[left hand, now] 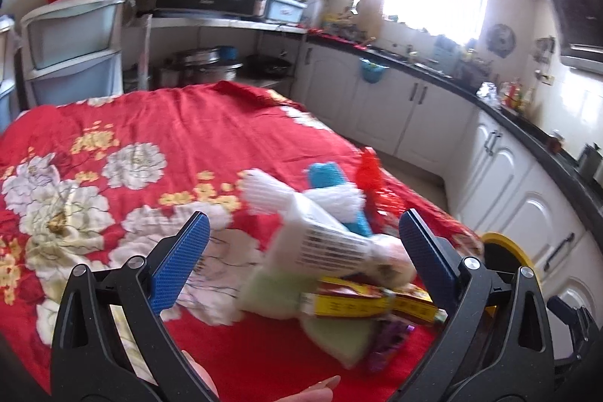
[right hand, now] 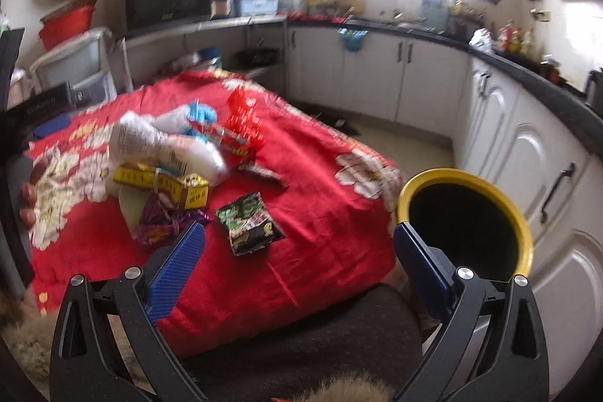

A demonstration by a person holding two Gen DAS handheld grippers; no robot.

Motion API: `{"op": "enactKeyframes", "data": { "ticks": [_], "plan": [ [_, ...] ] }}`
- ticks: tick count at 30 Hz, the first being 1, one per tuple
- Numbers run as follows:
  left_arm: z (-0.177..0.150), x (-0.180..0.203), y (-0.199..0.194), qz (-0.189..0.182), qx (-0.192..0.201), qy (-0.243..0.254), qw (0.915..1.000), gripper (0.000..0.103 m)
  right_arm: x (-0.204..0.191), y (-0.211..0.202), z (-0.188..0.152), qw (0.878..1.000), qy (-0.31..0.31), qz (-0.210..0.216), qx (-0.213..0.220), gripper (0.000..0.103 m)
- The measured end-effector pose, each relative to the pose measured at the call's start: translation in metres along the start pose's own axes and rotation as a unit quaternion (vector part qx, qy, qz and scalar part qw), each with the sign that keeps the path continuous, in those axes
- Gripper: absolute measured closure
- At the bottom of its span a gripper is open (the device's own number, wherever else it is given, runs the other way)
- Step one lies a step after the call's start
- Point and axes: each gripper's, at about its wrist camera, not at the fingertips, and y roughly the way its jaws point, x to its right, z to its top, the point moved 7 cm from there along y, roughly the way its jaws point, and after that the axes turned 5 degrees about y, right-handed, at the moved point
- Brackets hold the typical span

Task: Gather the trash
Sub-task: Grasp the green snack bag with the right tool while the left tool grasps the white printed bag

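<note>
Gaping wide, both grippers' jaws hold nothing.

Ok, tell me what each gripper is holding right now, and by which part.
Nothing is held. The left gripper is open, its fingers either side of the trash pile without closing on it. The right gripper is open too, over the red cloth.

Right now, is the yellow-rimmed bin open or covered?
Open: the yellow-rimmed bin has no lid, and its dark interior shows. Whether it holds trash cannot be told.
</note>
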Motion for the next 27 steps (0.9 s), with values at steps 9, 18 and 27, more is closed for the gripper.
{"op": "enactKeyframes", "data": {
  "ticks": [9,18,27],
  "plan": [
    [0.007,-0.028,0.038,-0.022,-0.047,0.005,0.9986,0.011,-0.014,0.055,-0.006,0.996,-0.054,0.030,-0.063,0.007],
    [-0.010,-0.016,0.069,-0.107,-0.109,-0.013,0.9882,0.011,-0.033,0.097,-0.015,0.988,-0.093,0.058,-0.111,0.027],
    [-0.017,-0.007,0.084,-0.143,-0.136,-0.015,0.9802,0.017,-0.038,0.111,-0.018,0.983,-0.099,0.084,-0.133,0.061]
  ]
}}
